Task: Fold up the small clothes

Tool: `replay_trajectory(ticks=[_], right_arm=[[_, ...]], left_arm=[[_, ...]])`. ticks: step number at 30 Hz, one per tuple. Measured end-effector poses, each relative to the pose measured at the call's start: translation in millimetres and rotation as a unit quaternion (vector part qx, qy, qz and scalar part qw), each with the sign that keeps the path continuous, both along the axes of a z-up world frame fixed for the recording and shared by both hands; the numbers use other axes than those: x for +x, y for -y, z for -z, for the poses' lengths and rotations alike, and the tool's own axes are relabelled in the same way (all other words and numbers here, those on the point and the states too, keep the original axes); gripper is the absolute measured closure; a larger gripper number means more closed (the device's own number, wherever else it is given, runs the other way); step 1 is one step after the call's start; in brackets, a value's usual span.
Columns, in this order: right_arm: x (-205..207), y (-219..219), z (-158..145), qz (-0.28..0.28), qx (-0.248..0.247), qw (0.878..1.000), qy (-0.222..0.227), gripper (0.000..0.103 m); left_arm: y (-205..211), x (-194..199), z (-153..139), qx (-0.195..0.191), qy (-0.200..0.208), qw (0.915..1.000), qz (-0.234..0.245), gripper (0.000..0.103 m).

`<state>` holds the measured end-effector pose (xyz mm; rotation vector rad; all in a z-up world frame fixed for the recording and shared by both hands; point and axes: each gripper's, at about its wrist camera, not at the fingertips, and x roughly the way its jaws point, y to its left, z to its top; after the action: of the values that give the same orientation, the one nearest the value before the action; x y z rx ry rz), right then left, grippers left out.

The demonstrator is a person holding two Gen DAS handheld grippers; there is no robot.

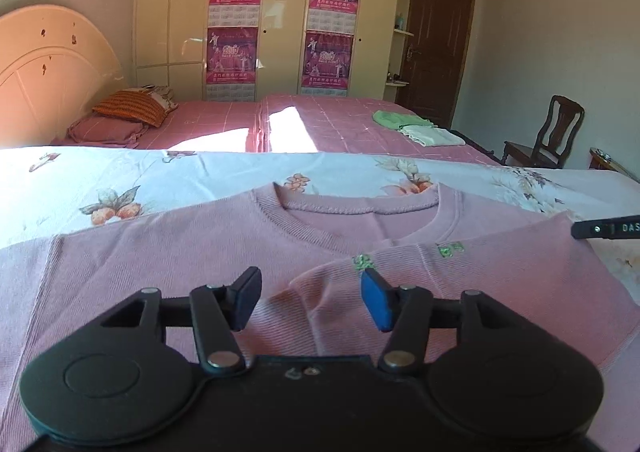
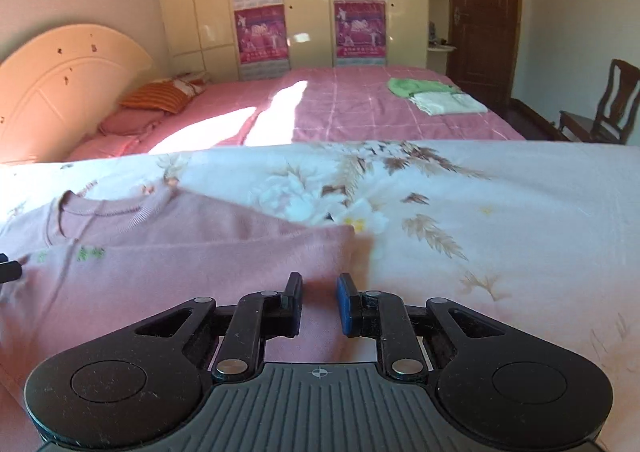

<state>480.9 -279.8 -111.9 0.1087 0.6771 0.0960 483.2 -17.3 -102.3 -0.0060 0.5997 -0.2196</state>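
**Bedroom fold: one sleeve in, the other side waiting**

A floral sheet (image 1: 208, 175) covers the near bed, a pink bed behind it. The left gripper (image 1: 310, 298) hovers with jaws apart and empty over the pink sweatshirt (image 1: 160, 252). The right gripper (image 2: 319, 302) has its jaws narrowly parted; nothing looks pinched, though the view is soft. A sleeve (image 1: 460, 272) lies folded across the chest toward three o'clock. Likely next: take the nine o'clock side and fold it inward squarely.

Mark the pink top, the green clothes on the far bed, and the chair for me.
pink top (image 1: 160, 252), left wrist view, on its chest panel.
green clothes (image 2: 412, 85), right wrist view, on the top fold.
chair (image 1: 560, 123), left wrist view, on its backrest.
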Motion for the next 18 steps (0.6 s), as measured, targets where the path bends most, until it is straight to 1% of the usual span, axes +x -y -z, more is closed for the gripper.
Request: replay_trajectory(ticks=[2, 3, 4, 5, 6, 7, 8, 10, 11, 13, 14, 15, 16, 18], right_arm=[[16, -9, 4, -0.015, -0.013, 1.000, -0.002, 0.085], [29, -10, 11, -0.010, -0.032, 0.999, -0.022, 0.085], [36, -5, 17, -0.001, -0.033, 0.999, -0.030, 0.085], [41, 4, 18, 0.019, -0.025, 0.999, -0.028, 0.085], [46, 13, 16, 0.040, -0.023, 0.998, -0.038, 0.085], [46, 16, 13, 0.047, -0.023, 0.998, -0.046, 0.084], [43, 16, 8, 0.046, -0.024, 0.998, -0.046, 0.084], [25, 8, -1, 0.021, -0.033, 0.999, -0.015, 0.084], [17, 3, -2, 0.006, -0.036, 0.999, -0.014, 0.084], [9, -10, 11, -0.004, -0.052, 0.997, -0.050, 0.084], [2, -14, 11, -0.003, -0.067, 0.997, -0.041, 0.085], [-7, -18, 12, -0.007, -0.084, 0.996, -0.040, 0.085], [-14, -20, 11, -0.010, -0.090, 0.995, -0.037, 0.084], [-37, -22, 11, -0.017, -0.098, 0.995, -0.034, 0.084]], left_arm=[[7, 9, 6, 0.002, -0.019, 0.9998, 0.006, 0.049], [7, 13, 11, 0.010, -0.027, 0.9996, 0.005, 0.047], [4, 17, 16, 0.015, -0.032, 0.9994, 0.003, 0.046], [-2, 19, 17, 0.002, -0.033, 0.9995, 0.002, 0.045], [-5, 20, 15, -0.001, -0.038, 0.9993, -0.005, 0.046], [-4, 19, 10, 0.014, -0.036, 0.9992, -0.015, 0.047], [-3, 16, 6, 0.022, -0.029, 0.9991, -0.021, 0.048], [2, 7, -1, 0.003, -0.014, 0.9999, -0.009, 0.047], [9, 2, -2, 0.005, -0.011, 0.9999, 0.003, 0.047], [26, -4, 2, 0.032, -0.010, 0.9992, 0.020, 0.046], [30, -7, 5, 0.038, -0.011, 0.9990, 0.020, 0.046], [28, -11, 8, 0.034, -0.015, 0.9992, 0.016, 0.045], [25, -16, 10, 0.032, -0.019, 0.9992, 0.012, 0.045], [20, -30, 13, 0.042, -0.017, 0.9988, 0.016, 0.045]])
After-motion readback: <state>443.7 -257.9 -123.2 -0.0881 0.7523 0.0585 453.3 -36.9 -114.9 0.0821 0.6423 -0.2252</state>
